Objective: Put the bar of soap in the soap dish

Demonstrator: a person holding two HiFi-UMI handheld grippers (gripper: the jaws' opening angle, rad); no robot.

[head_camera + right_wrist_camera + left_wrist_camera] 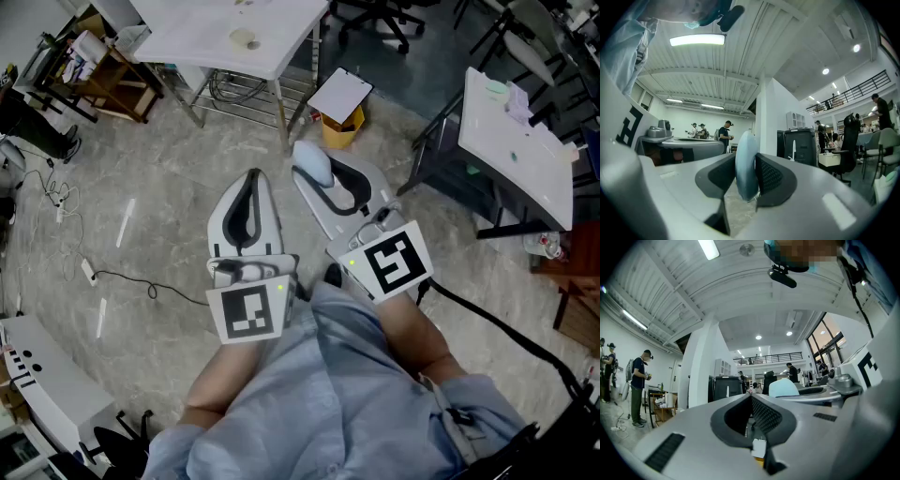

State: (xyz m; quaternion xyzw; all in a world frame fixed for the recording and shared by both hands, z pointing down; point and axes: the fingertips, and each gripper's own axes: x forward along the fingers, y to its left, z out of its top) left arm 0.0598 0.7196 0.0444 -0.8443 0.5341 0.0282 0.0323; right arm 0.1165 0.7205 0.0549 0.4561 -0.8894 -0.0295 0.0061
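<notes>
The pale blue bar of soap (312,164) stands on edge between the jaws of my right gripper (330,178), which is shut on it and held level over the floor. The right gripper view has the soap (746,161) upright between the dark pads (774,178). Beside it, my left gripper (253,176) also points level, with its jaws together and nothing between them. In the left gripper view (751,420) the soap (783,388) shows off to the right. A small round pale thing (246,38) lies on the white table (281,37) ahead; I cannot tell whether it is the soap dish.
A yellow bin (341,129) with a white board on it stands by the table leg. Another white table (525,159) is at the right, a wooden shelf (112,80) at the far left. A cable (131,279) trails over the stone floor. Several people (724,133) stand far off.
</notes>
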